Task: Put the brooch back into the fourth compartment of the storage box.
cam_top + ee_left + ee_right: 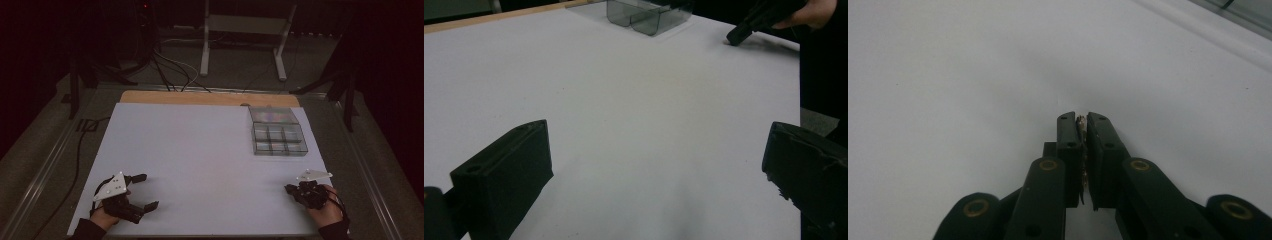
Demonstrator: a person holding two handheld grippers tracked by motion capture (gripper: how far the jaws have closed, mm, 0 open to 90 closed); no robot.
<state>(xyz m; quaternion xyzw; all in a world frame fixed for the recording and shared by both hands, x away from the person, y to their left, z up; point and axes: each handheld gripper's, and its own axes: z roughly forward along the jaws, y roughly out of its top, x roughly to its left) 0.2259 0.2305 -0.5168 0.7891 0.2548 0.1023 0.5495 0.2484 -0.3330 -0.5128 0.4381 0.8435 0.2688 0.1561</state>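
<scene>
The room is dim, its far side almost black. The white bench (pixel 200 150) sheet looks grey and evenly lit. Close black parts blur softly.

Fixed above the near edge of the white table (pixel 200 165), looking forward and down — floor and stand legs beyond. Riding low on the left gripper (pixel 656 175), facing across the sheet toward the clear compartment box (pixel 646 15) and the right gripper (pixel 744 31). Mounted on the right gripper, close to the surface. White table shared by all three.
</scene>
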